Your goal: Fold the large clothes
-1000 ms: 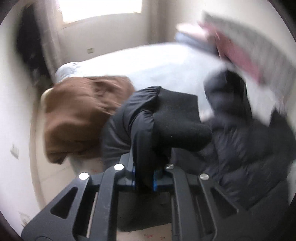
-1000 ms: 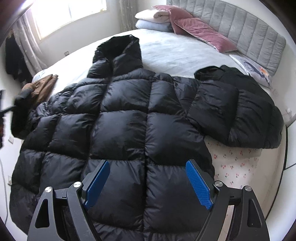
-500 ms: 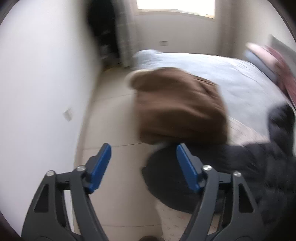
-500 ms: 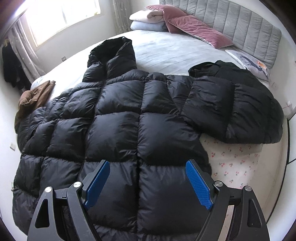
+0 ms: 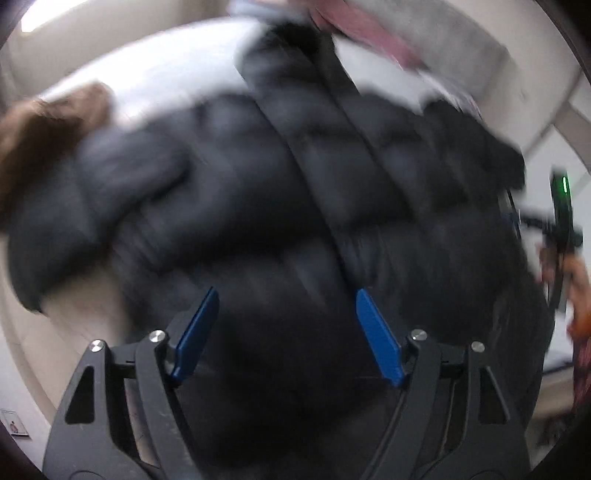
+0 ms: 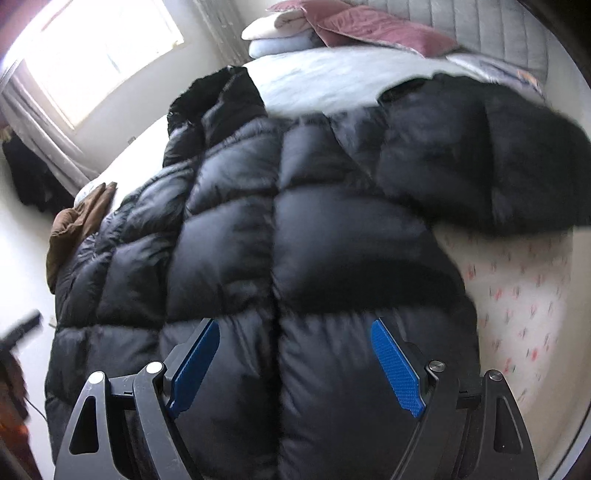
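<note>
**Coat laid flat, folding hardly begun**

Looked onto a wide bed (image 6: pixel 332 77) in a bright room, with a window (image 6: pixel 103 48) on the far wall and a grey padded headboard (image 6: pixel 480 29) behind the pillows (image 6: pixel 369 26).

Found the black puffer coat (image 6: pixel 314 240) spread over most of the near half of the bed, hood (image 6: pixel 218 99) pointing toward the far side and hem nearest the cameras. Saw one sleeve (image 6: pixel 480 166) stretched out sideways on the flowered sheet. Could not read the other sleeve well in the blurred left view, but it seemed to lie out to the coat's other side.

Judged the laying-out done. Judged everything else still to do: sleeves to bring in over the body, then the body to double over.

Found the left claw (image 5: pixel 286 295) wide apart above the lower body of the coat, its jaws having just been opening, with nothing pinched between them. Found the right claw (image 6: pixel 292 325) likewise spread wide over the hem, gripping nothing.

Counted one black coat, one hood, two claws and one brown garment (image 6: pixel 77 225) bunched just beside the coat's far edge. Made out at least three pillows, though too blurred to count surely.
</note>
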Available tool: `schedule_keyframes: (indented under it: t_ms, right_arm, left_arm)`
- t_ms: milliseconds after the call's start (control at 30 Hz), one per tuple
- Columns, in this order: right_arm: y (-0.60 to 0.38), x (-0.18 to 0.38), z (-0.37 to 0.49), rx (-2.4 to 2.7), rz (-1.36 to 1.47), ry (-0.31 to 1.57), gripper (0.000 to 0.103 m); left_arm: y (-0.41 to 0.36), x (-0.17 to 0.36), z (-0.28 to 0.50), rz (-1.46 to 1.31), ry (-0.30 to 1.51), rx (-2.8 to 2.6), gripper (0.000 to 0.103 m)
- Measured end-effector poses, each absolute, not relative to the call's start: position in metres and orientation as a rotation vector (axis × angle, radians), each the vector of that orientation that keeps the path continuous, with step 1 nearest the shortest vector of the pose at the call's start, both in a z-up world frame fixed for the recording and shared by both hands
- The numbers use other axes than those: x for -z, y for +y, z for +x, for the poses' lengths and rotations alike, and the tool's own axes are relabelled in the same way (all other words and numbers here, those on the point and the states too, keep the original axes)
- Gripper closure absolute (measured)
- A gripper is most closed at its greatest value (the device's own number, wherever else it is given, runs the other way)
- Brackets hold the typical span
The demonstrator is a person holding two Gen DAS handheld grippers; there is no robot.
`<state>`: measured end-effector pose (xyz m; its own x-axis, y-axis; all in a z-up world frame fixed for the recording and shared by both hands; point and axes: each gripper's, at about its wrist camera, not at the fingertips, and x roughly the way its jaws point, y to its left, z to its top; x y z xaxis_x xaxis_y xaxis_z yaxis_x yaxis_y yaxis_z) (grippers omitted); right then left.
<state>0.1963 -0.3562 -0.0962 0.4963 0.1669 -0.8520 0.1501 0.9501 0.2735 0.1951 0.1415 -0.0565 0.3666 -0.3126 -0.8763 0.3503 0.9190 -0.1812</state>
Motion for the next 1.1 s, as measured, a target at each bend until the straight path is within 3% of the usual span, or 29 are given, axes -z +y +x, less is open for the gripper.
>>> schedule_keyframes:
  t_ms: [100,233,400,567,733,833,1100]
  right_arm:
    - [-0.373,0.113,0.165,0.001,0.341,1.055,0.018]
    - [-0.400,0.124,0.123,0.020,0.335,1.071,0.018]
    - [-0.425,0.112,0.078,0.058,0.296,1.142,0.018]
    - [-0.430,0.044,0.064,0.065,0.281,1.098,0.018]
    - [-0.415,-0.032,0.085,0.061,0.253,1.071,0.018]
    - [-0.397,-0.068,0.105,0.016,0.239,1.044,0.018]
    - [-0.354,-0.100,0.202,-0.012,0.166,1.061,0.017]
  left_arm:
    - [0.153,0.083,0.159,0.049,1.110,0.419,0.026]
    - [0.203,0.075,0.137,-0.054,1.175,0.394,0.026]
    - [0.245,0.062,0.110,0.031,1.289,0.270,0.026]
    - [0.266,-0.008,0.105,0.011,1.238,0.188,0.026]
    - [0.237,-0.104,0.130,-0.007,1.077,0.197,0.025]
    - [0.207,-0.146,0.162,0.065,0.991,0.224,0.012]
    - [0.133,-0.183,0.276,0.183,0.946,0.288,0.012]
